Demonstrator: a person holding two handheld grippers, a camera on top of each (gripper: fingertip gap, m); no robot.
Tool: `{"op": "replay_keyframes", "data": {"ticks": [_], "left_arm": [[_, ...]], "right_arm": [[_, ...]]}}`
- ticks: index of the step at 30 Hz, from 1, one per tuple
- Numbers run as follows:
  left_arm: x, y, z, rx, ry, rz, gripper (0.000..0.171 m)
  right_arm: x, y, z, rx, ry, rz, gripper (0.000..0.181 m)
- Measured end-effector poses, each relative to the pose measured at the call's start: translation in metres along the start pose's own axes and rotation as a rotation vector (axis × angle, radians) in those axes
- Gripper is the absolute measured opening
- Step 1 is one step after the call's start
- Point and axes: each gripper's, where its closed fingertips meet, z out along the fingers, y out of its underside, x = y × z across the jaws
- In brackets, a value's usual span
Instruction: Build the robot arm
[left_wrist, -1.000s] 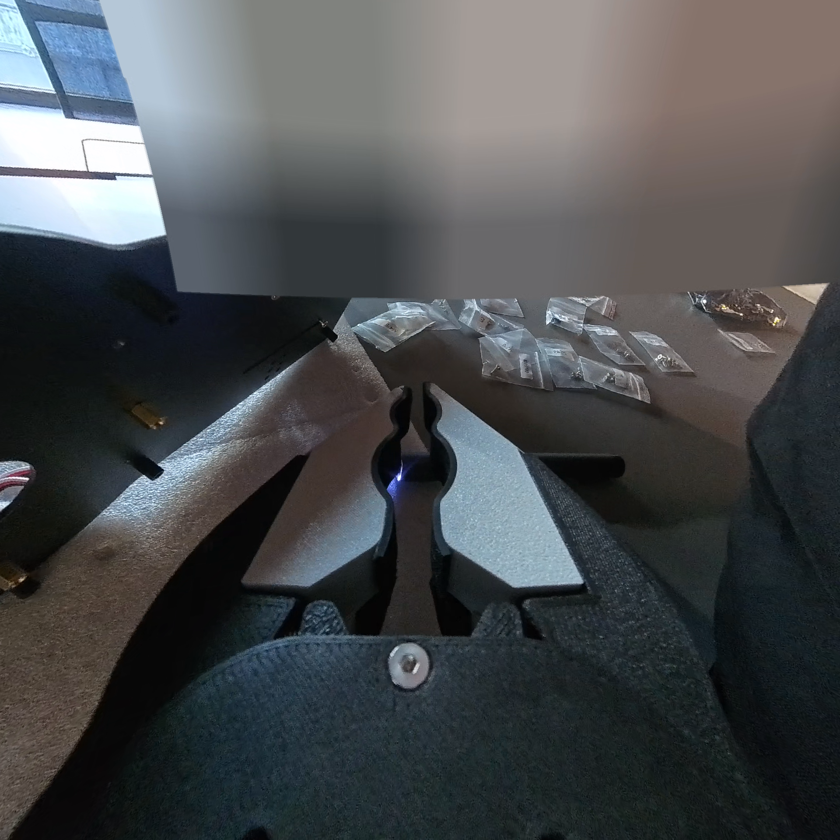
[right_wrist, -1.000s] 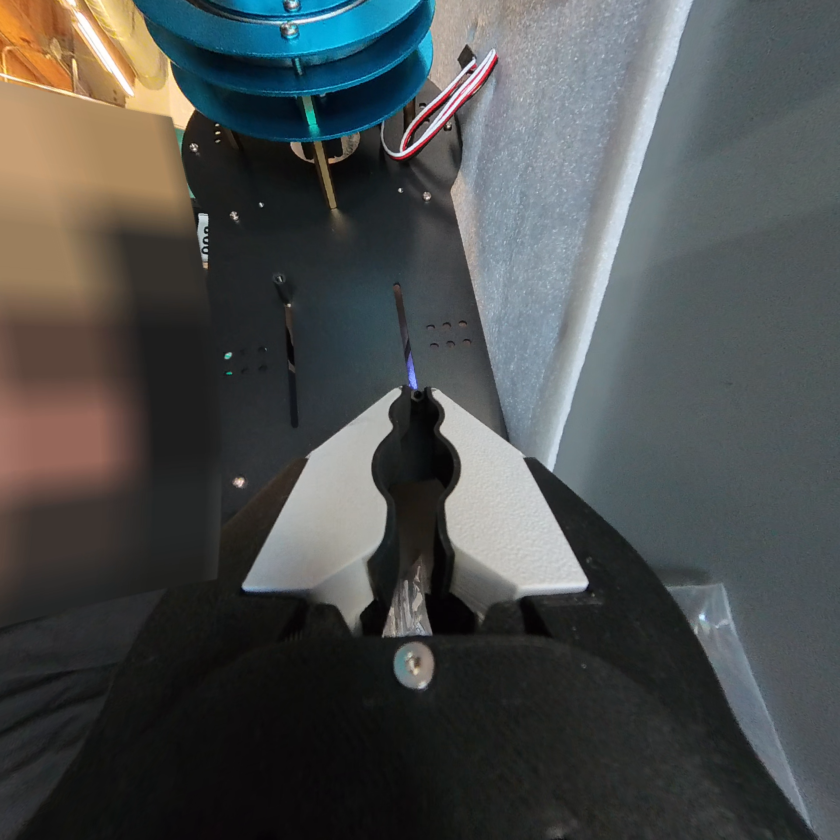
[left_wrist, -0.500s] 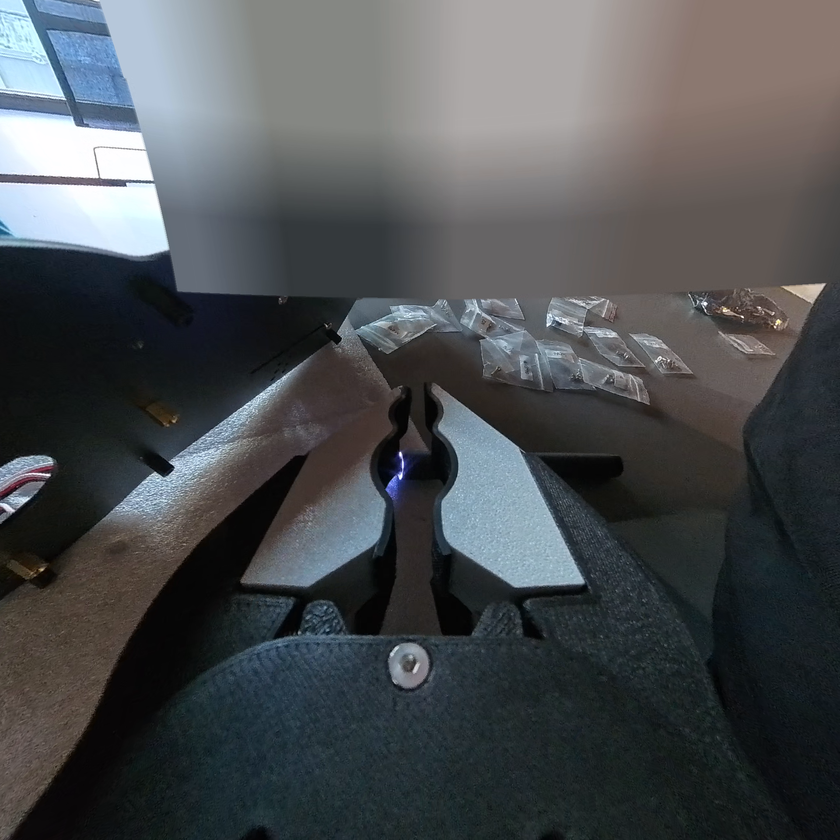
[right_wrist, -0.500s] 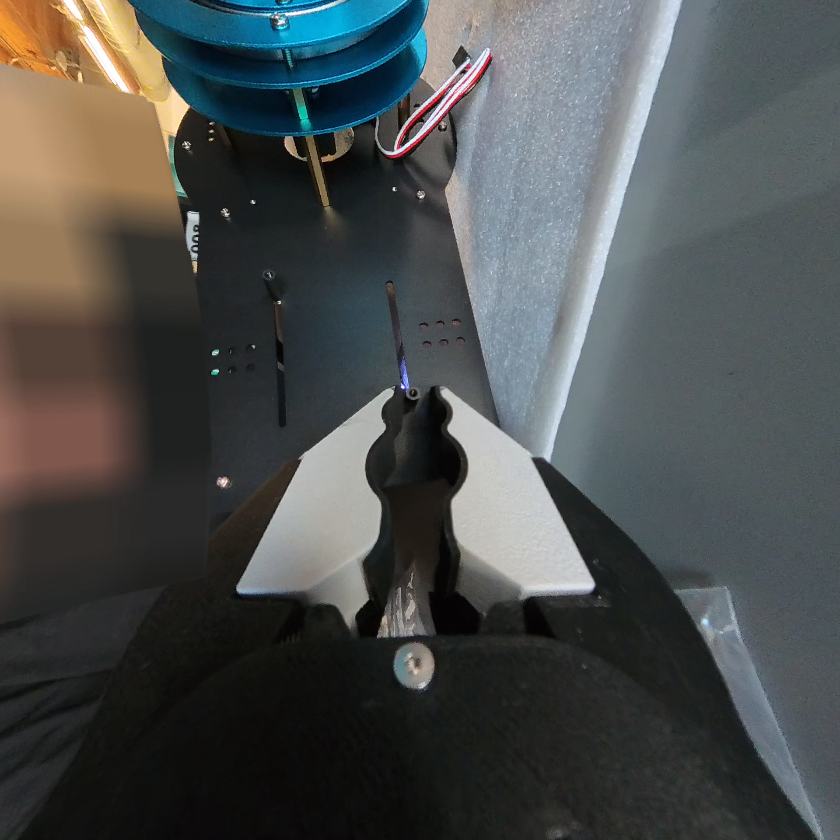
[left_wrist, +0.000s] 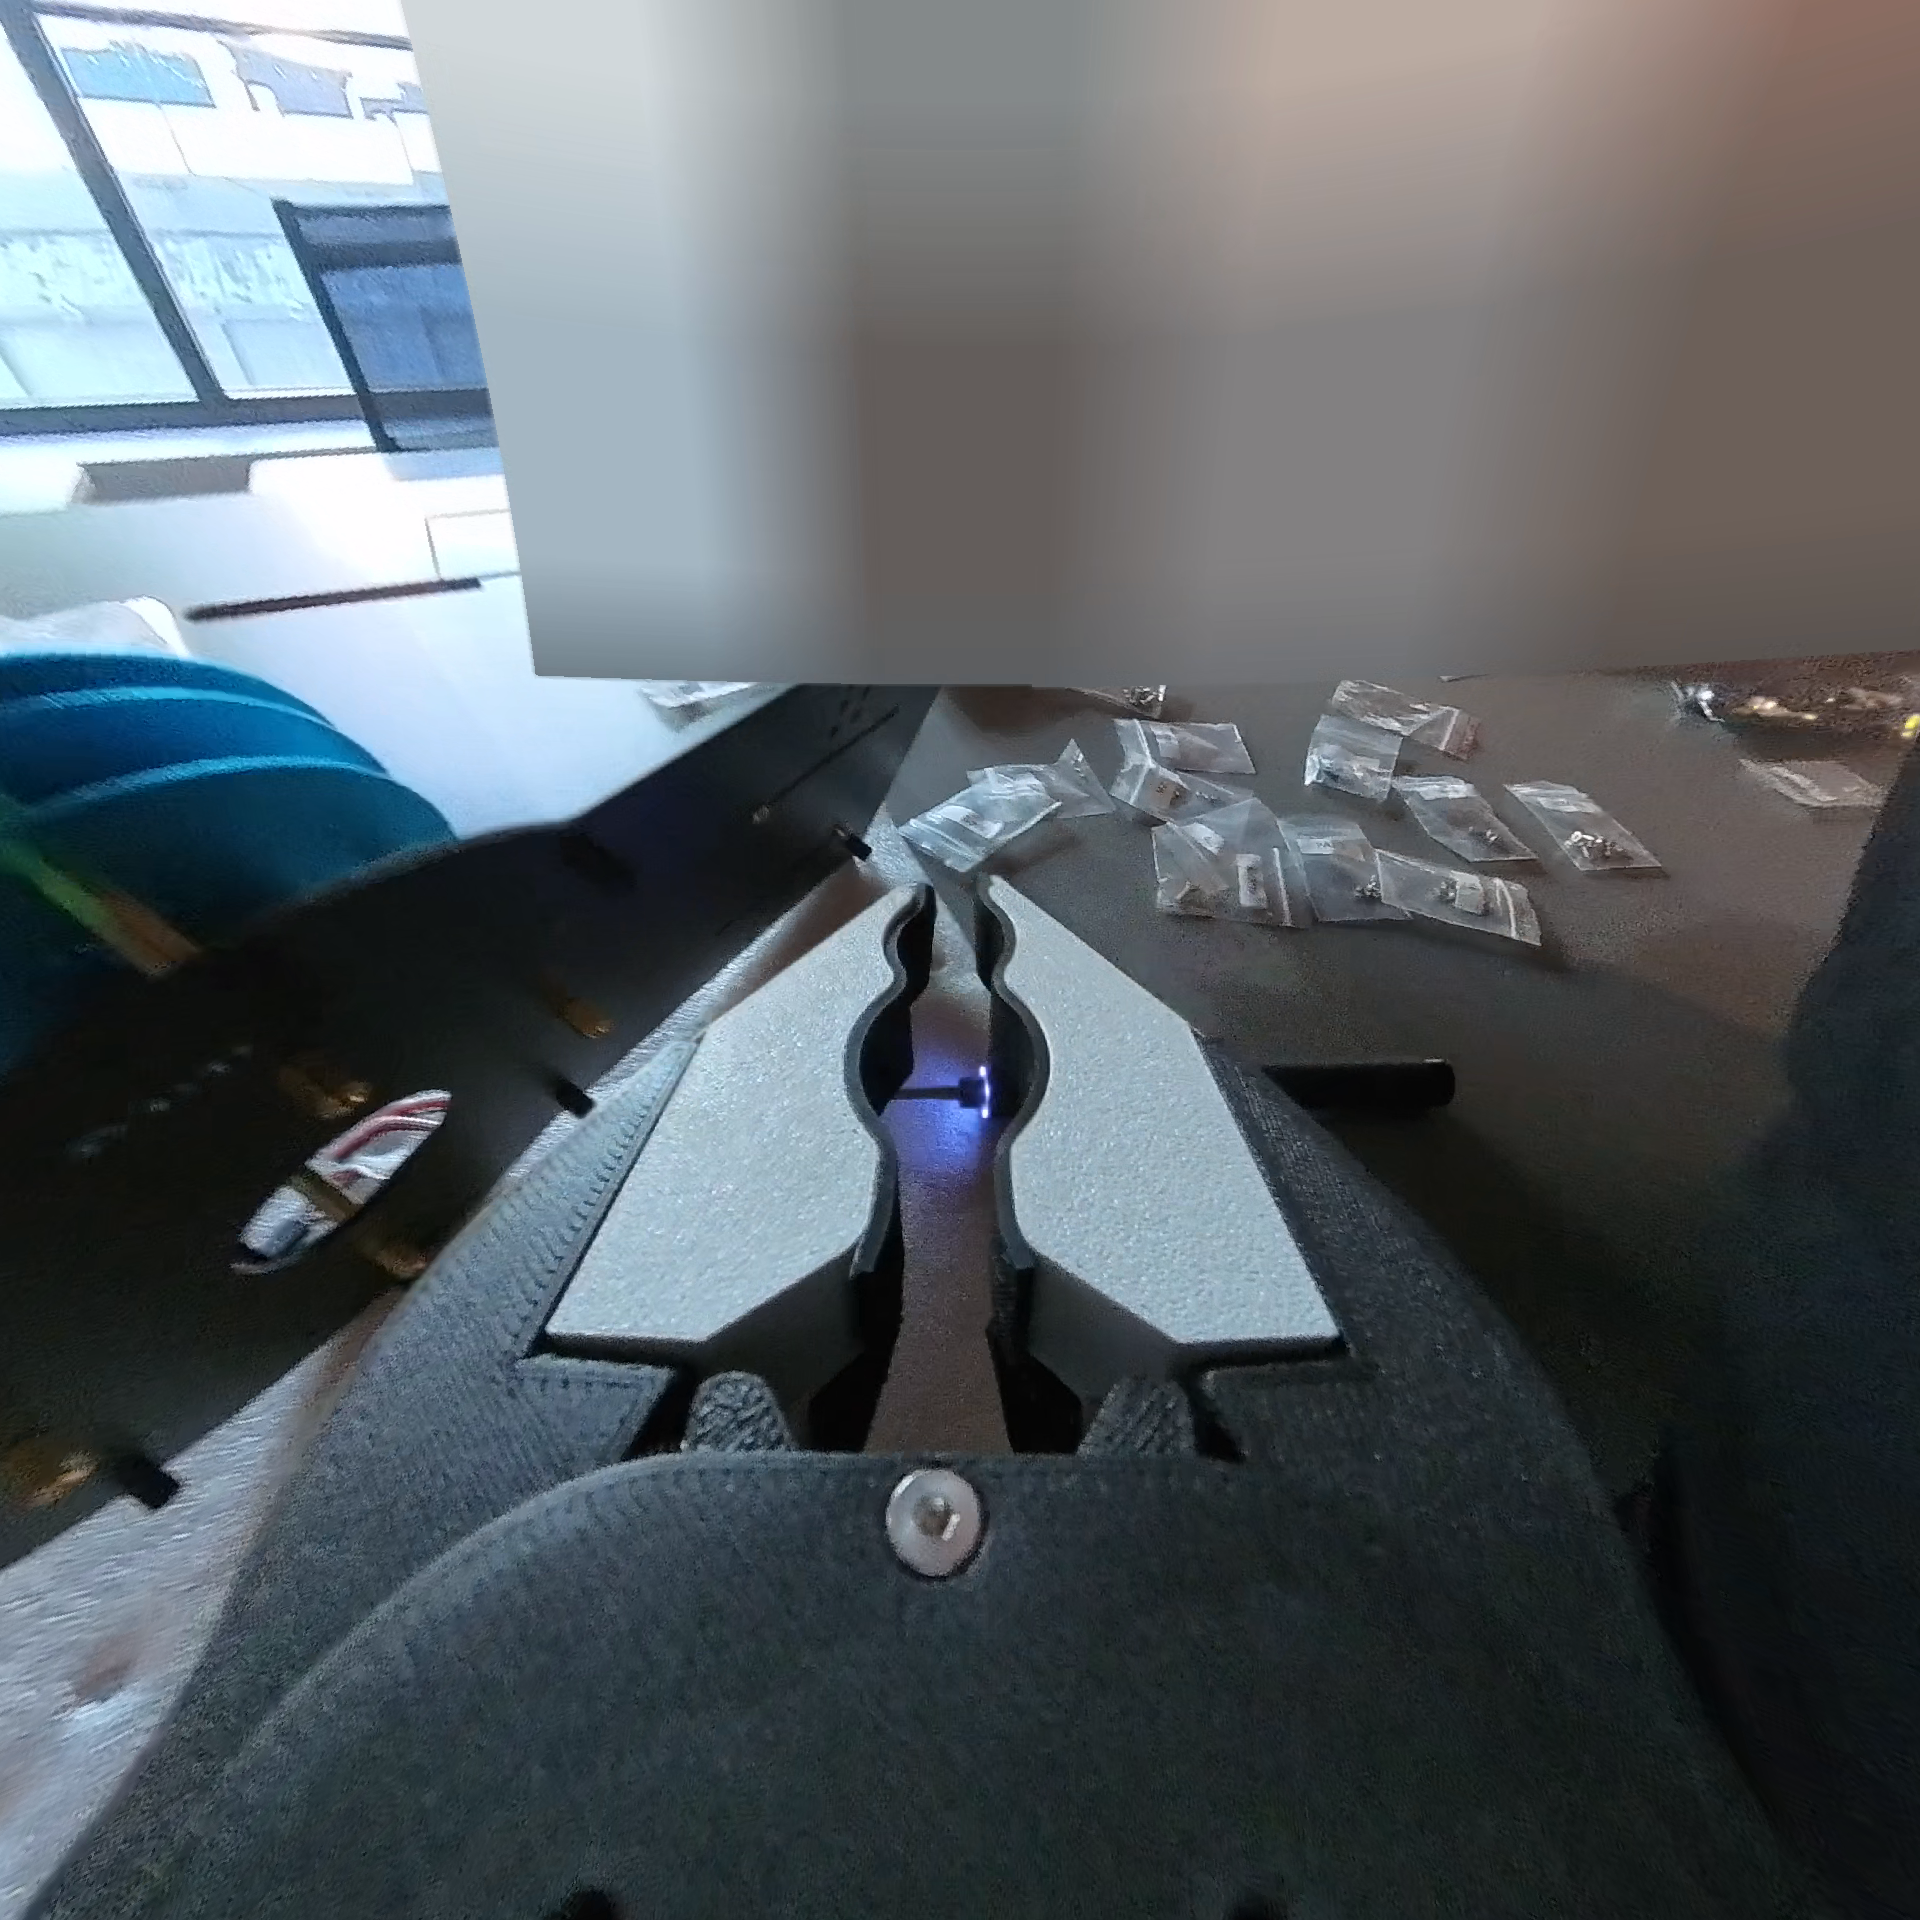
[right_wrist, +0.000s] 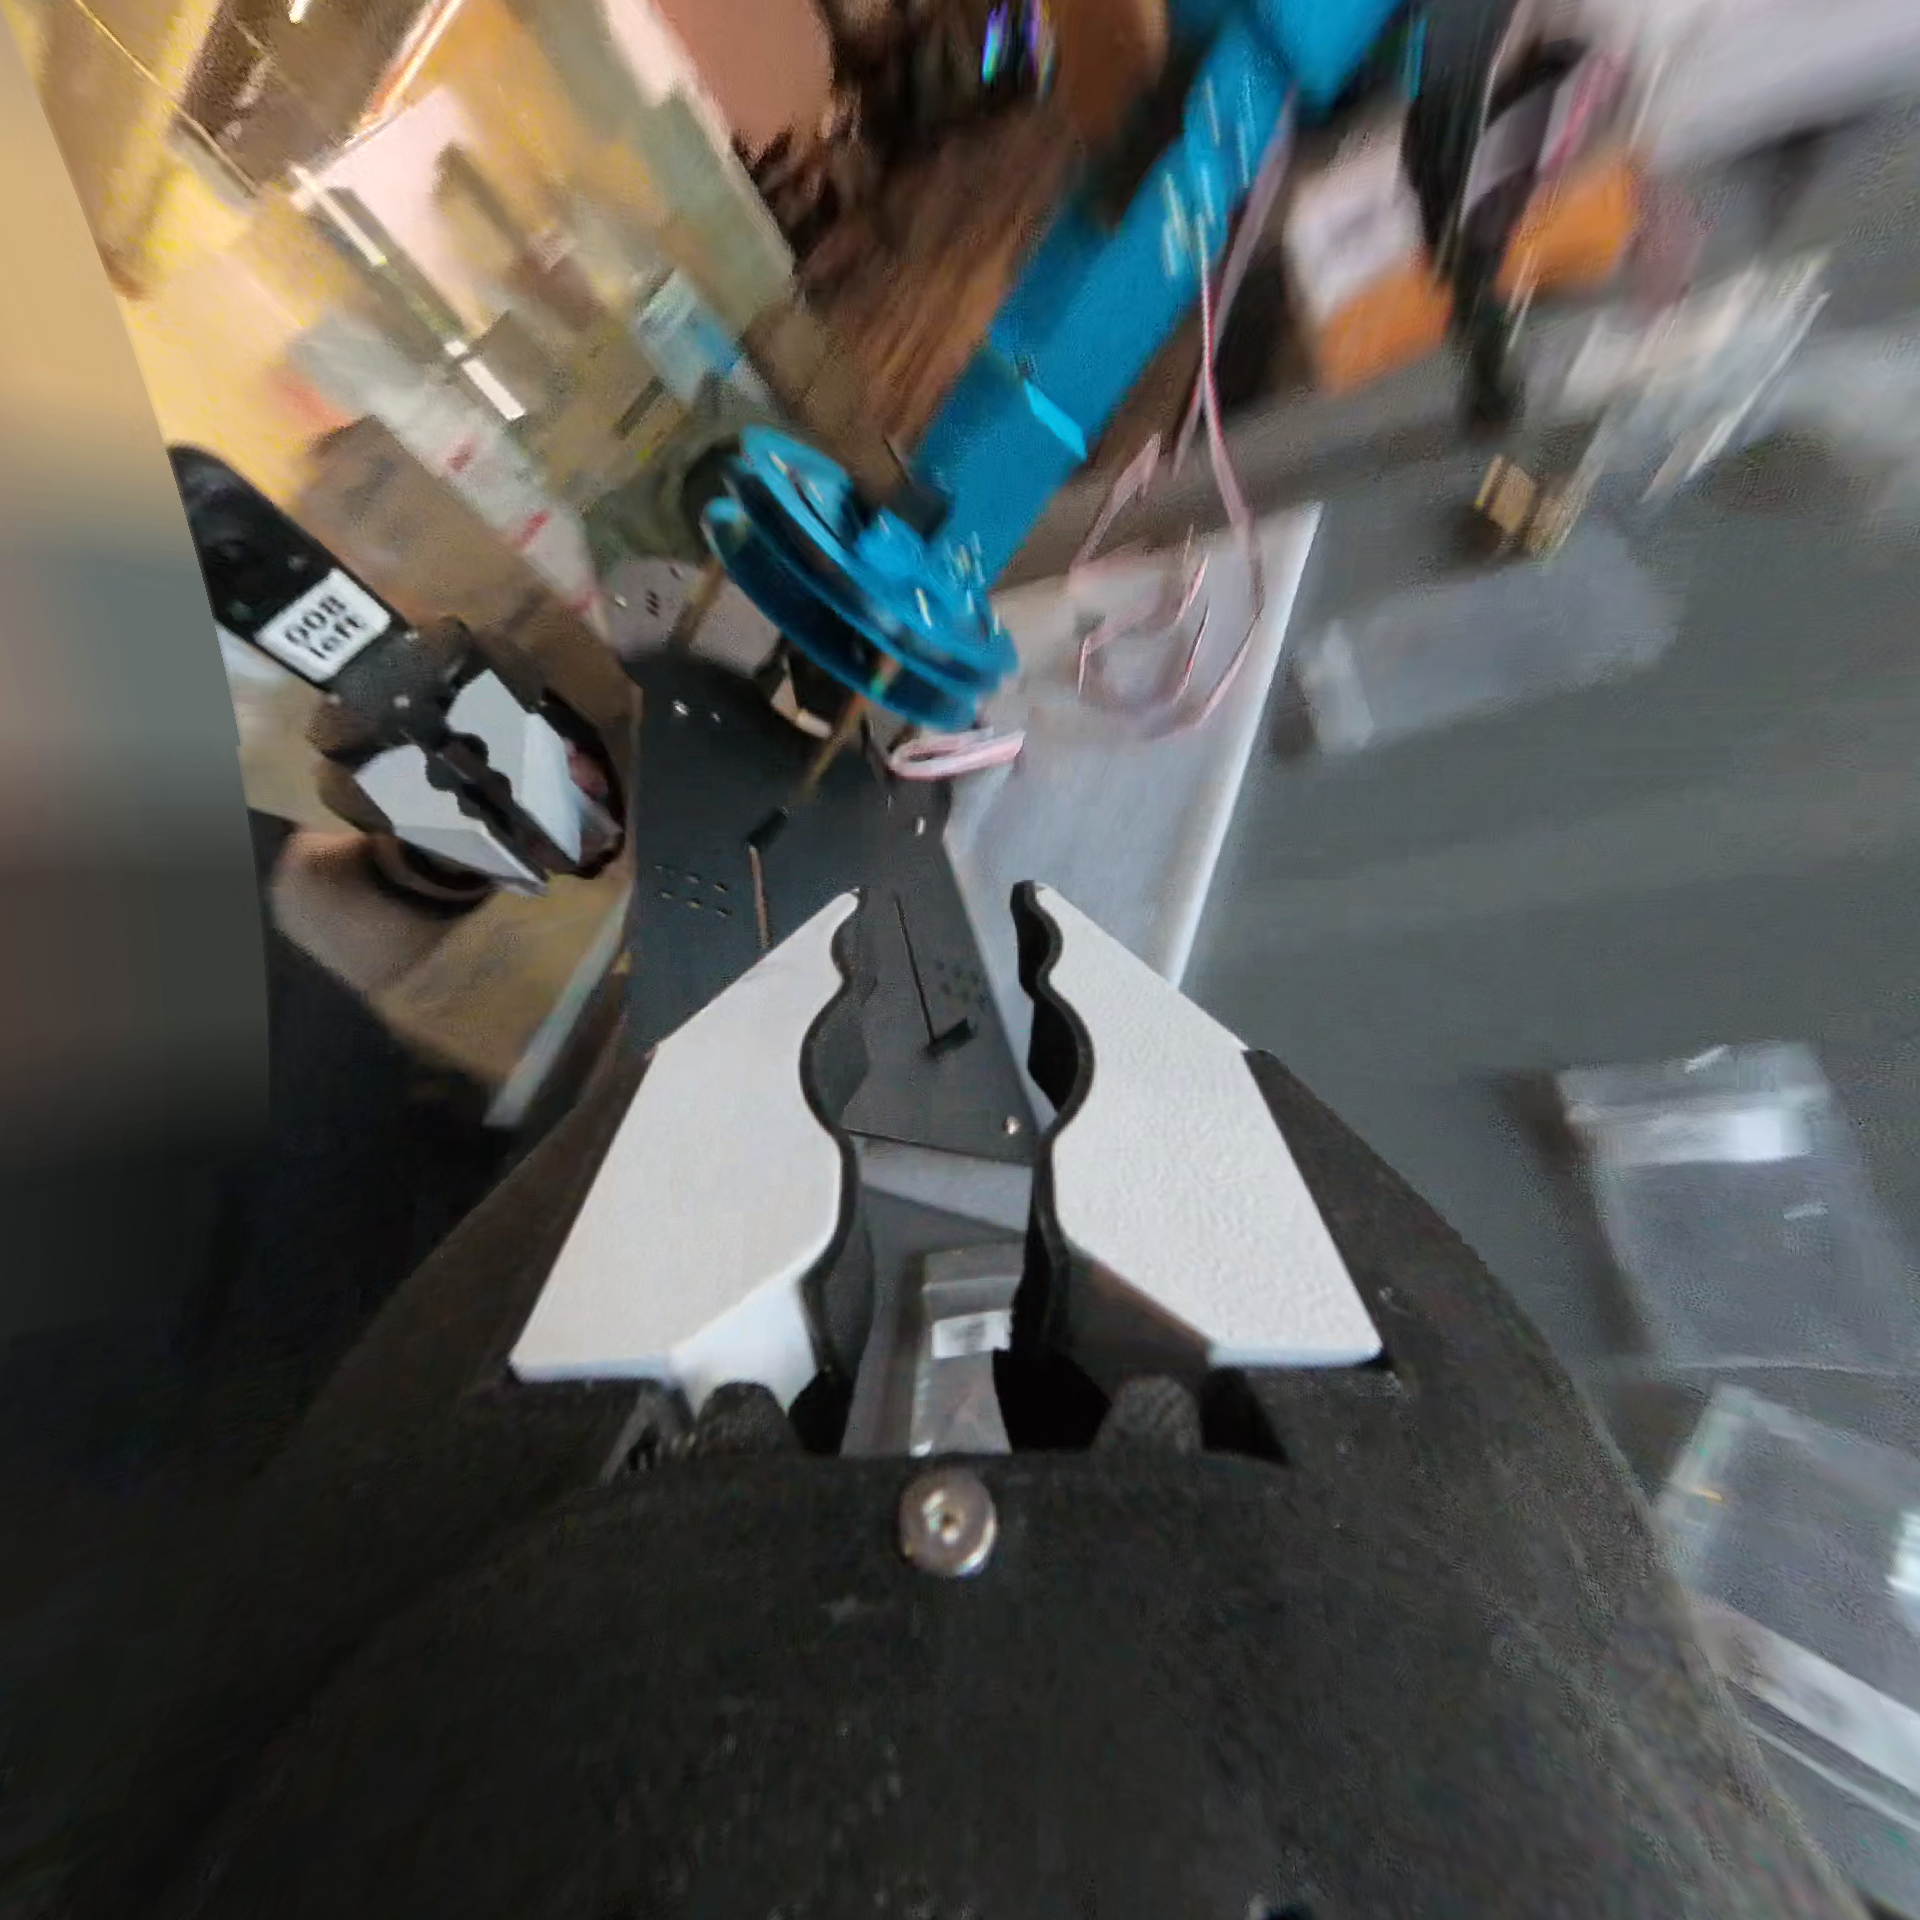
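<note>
Blue discs (left_wrist: 208, 810) stand at the far left on a black plate (left_wrist: 416, 987). Beside it, the left hand-held gripper (left_wrist: 954, 894) is nearly closed, apparently pinching a small black screw (left_wrist: 940, 1091) crosswise. Small clear bags (left_wrist: 1351, 842) lie scattered on the dark worktop (left_wrist: 1558, 1039) to the right. The left gripper carries a white label (right_wrist: 327, 629) with dark writing. The right hand-held gripper (right_wrist: 935, 899) is spread wide and empty above the plate, in a blurred view.

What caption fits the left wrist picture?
Left tongs pinching a small black screw, little clear bags on the grey table ahead.
</note>
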Motion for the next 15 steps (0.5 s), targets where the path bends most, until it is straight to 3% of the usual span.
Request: {"op": "replay_keyframes", "data": {"ticks": [3, 6, 8, 12, 15], "left_arm": [[0.000, -0.015, -0.010, 0.016, -0.030, 0.047, 0.006], [0.009, -0.026, -0.016, 0.036, -0.025, 0.050, 0.006], [0.016, -0.028, -0.017, 0.032, -0.015, 0.027, 0.007], [0.030, -0.031, -0.023, 0.016, -0.025, 0.008, 0.006], [0.040, -0.029, -0.029, -0.035, -0.058, 0.039, 0.005]], "right_arm": [[-0.051, -0.023, -0.044, 0.207, 0.135, -0.288, 0.027], [-0.104, -0.009, -0.068, 0.298, 0.082, -0.225, 0.033], [-0.115, 0.013, -0.070, 0.313, 0.115, -0.116, 0.040], [-0.125, 0.080, -0.028, 0.164, 0.241, -0.026, 0.056], [-0.136, 0.112, 0.017, 0.046, 0.270, -0.104, 0.055]]}}
